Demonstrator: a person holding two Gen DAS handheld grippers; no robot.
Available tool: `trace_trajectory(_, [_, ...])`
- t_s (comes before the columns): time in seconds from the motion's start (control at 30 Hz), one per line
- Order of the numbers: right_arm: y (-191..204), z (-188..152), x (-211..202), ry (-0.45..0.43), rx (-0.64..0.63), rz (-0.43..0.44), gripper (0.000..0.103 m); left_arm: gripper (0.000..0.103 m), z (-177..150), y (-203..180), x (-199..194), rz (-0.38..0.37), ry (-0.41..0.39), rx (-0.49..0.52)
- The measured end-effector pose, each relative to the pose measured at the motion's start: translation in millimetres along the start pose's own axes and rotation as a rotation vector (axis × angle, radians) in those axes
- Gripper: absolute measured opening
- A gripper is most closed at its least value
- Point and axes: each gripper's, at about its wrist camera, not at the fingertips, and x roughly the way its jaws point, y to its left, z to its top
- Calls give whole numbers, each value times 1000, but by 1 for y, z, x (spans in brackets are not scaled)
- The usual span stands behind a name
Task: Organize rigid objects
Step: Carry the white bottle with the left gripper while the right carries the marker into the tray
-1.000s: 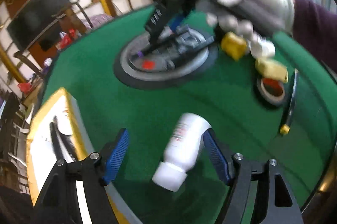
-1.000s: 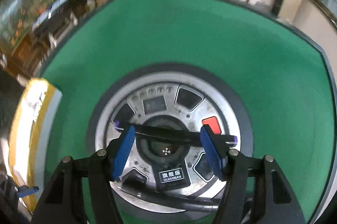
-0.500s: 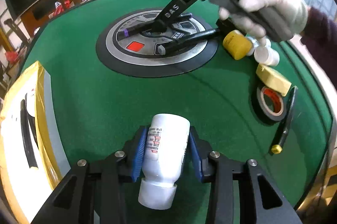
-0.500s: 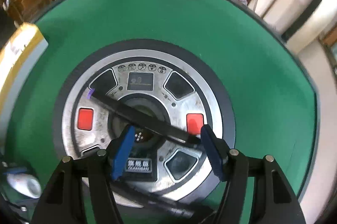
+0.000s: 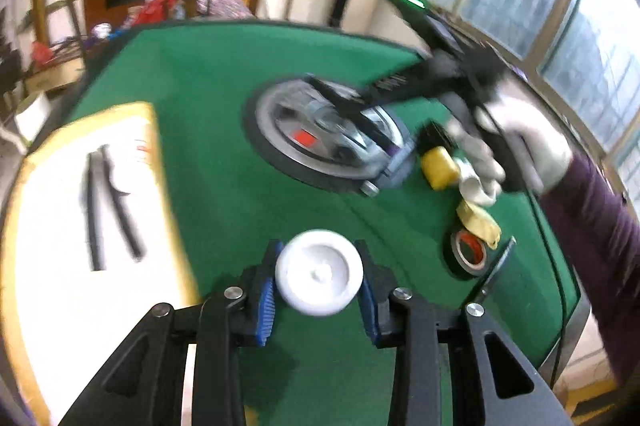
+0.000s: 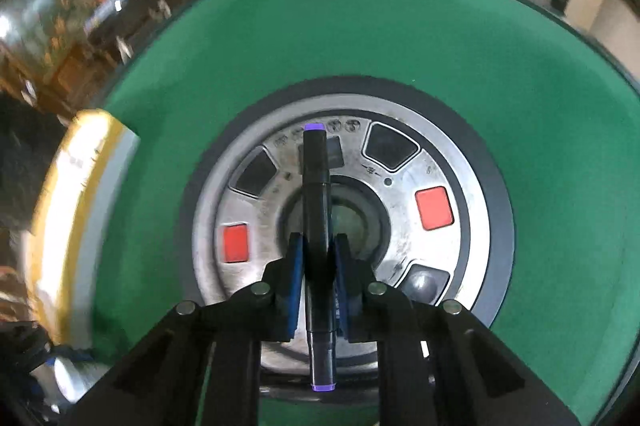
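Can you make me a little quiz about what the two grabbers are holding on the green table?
1. True or false: the left gripper is shut on a white bottle.
2. What does the right gripper hold? A) a yellow cap B) a black marker with purple ends C) a roll of tape
3. Fill in: the marker is held over the round silver ____ in the middle of the table.

Key
1. True. The blue pads press both sides of the bottle.
2. B. The jaws have just been closing, and the marker is clamped between them.
3. Dial, the one with red squares.
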Motion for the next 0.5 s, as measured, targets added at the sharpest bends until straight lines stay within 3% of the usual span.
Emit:
trace_trajectory(0.13, [13, -10, -34, -62, 43, 135, 14, 37, 1, 46, -28, 72, -49, -84])
trace_trajectory(0.17, [19, -11, -40, -69, 46, 155, 14, 36, 2, 62, -35, 18, -57, -134])
trace_trajectory(0.27, [52, -17, -52, -78, 31, 235, 14, 37, 5, 96, -46, -18, -74, -232])
trace_trajectory(0.4, [109, -23, -45, -63, -6, 319, 14, 36, 10, 115, -53, -42, -102, -281])
trace_trajectory(0.5, [149, -38, -28, -44, -21, 371, 14, 36, 5, 127, -62, -117, -136, -328])
